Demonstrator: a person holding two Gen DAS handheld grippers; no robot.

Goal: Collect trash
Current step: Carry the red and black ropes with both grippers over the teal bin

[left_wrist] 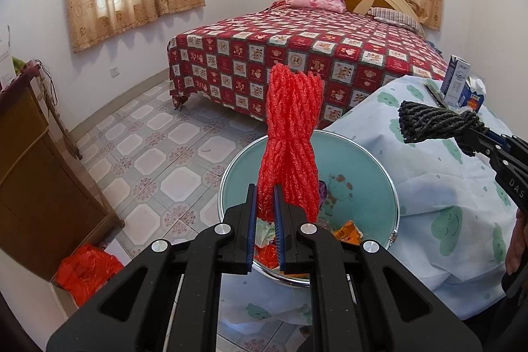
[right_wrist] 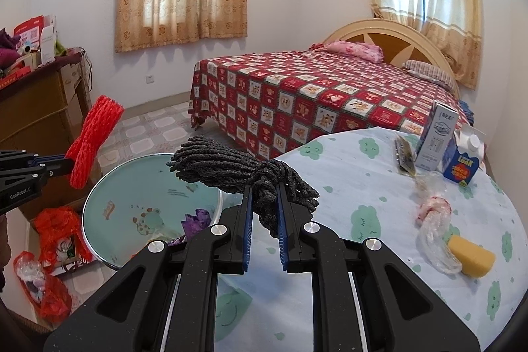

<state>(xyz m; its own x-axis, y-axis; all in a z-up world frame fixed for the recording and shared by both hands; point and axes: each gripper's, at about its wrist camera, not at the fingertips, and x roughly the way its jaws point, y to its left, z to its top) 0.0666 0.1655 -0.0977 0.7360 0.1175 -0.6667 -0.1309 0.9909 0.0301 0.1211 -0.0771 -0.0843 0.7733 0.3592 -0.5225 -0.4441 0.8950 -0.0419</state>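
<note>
1. Red foam fruit netting (left_wrist: 290, 141) stands upright in the left gripper (left_wrist: 265, 203), whose blue-padded jaws pinch its lower end; the bundle is cinched at its middle and flares at the top.
2. That red netting hangs above the open metal basin (left_wrist: 394, 187), which has a pale teal inside printed with cartoon animals.
3. Wrappers (left_wrist: 348, 233) in orange, red and purple lie at the bottom of the basin.
4. Dark grey foam netting (right_wrist: 231, 169) is gripped in the right gripper (right_wrist: 265, 207); its jaws pinch the knotted part, and the longer end fans out to the left over the basin's rim.
5. The basin sits on the floor just beside a table under a light blue tablecloth (right_wrist: 346, 187) with green cloud faces.
6. On the tablecloth, well apart from both grippers, lie a yellow sponge (right_wrist: 472, 256), a crumpled clear plastic bag (right_wrist: 435, 230), a dark flat packet (right_wrist: 404, 157), an upright grey-white carton (right_wrist: 435, 137) and a small blue carton (right_wrist: 462, 167).
7. A bed with a red patchwork cover (right_wrist: 313, 108) stands behind, under curtained windows.
8. Red plastic bags (right_wrist: 56, 233) sit on the tiled floor to the left of the basin, beside a wooden cabinet (left_wrist: 39, 160).
</note>
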